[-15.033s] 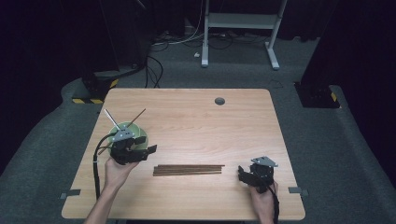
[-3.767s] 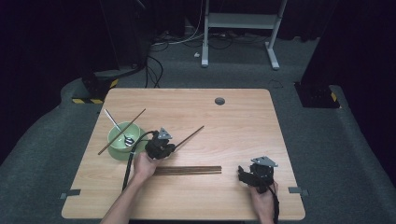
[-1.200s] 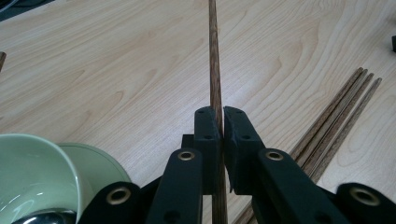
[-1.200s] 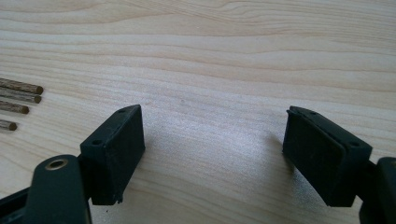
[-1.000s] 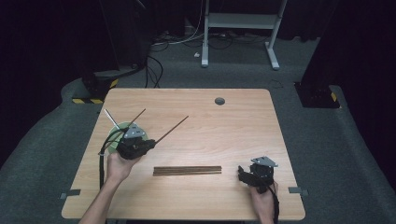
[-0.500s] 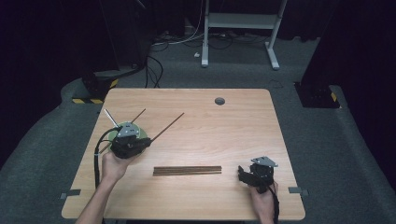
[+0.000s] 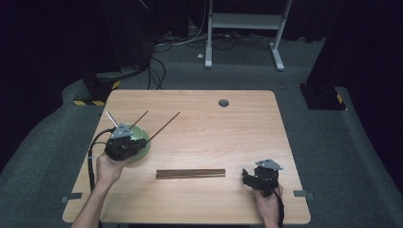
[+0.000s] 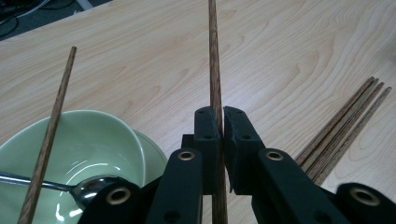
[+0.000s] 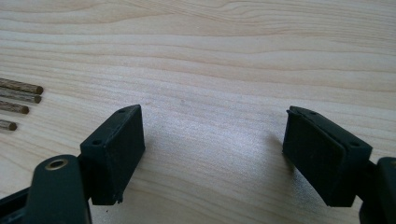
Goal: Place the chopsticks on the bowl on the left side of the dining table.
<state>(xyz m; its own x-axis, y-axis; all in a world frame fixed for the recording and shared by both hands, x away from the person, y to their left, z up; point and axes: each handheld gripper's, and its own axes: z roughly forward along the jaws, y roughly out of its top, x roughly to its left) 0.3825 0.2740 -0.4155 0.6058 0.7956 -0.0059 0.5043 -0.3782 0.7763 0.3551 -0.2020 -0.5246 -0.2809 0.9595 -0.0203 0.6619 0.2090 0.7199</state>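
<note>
- Chopstick is sitting clamped between the jaws of the left gripper; the two black pads are pressing on it from either side, and its long end is running straight on past the tips, out over the bench.
- In the high view the left gripper is hovering over the green bowl, with the held chopstick slanting up and away from the jaws toward the far right.
- In the left gripper view the green bowl is lying just to the left of the jaws and below them, its rim close beside the left jaw.
- A second chopstick is leaning in that bowl, left of the jaws and well apart from the held one, its top pointing away across the bench.
- A metal spoon is resting inside the bowl, its head near the base of the left jaw.
- A bundle of chopsticks is lying flat on the bench to the right of the left gripper's jaws, apart from them; in the high view the bundle is lying between the two grippers.
- The right gripper is resting low over the bench with its jaws standing wide apart and bare wood between them; it is gripping nothing.
- The ends of the bundle are showing beyond the right gripper's left jaw, clear of it.
- In the high view the right gripper is sitting near the bench's near right corner, held by a hand.
</note>
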